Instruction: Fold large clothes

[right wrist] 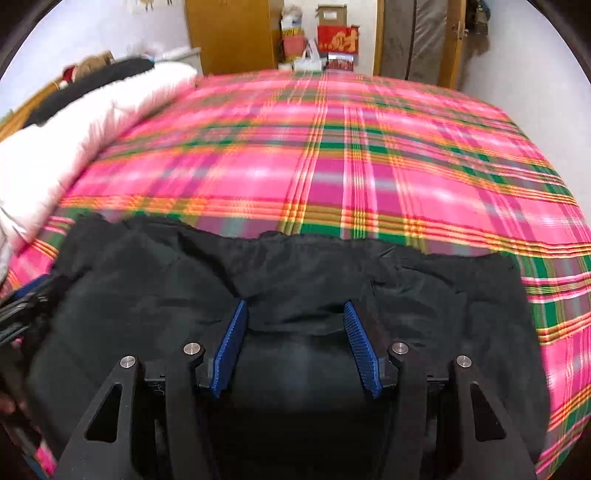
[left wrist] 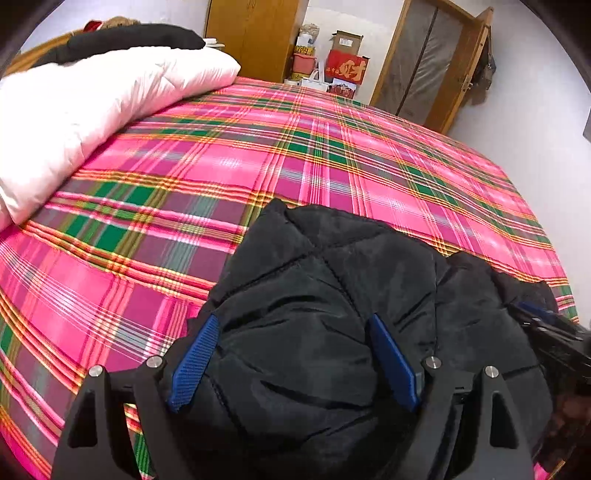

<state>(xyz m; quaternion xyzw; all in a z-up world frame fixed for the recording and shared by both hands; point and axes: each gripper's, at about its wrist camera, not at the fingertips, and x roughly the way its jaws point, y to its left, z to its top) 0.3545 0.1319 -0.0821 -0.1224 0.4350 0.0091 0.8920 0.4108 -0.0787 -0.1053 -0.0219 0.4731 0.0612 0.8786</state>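
A black quilted puffer jacket (left wrist: 332, 295) lies bunched on the near part of a bed with a pink plaid cover (left wrist: 258, 155). My left gripper (left wrist: 295, 325) is over it, blue pads wide apart with padded fabric bulging between them. In the right wrist view the jacket (right wrist: 147, 288) spreads across the near bed, its far edge wavy. My right gripper (right wrist: 295, 314) is open, a fold of the jacket lying between its blue pads. The right gripper shows at the left view's right edge (left wrist: 546, 325), and the left gripper at the right view's left edge (right wrist: 26, 299).
A pale pink duvet (left wrist: 92, 107) with a black garment (left wrist: 129, 40) on top lies along the bed's left side. Beyond the far edge stand a wooden wardrobe (left wrist: 255, 33), stacked boxes and bags (left wrist: 332, 62), and a wooden door frame (left wrist: 424, 70).
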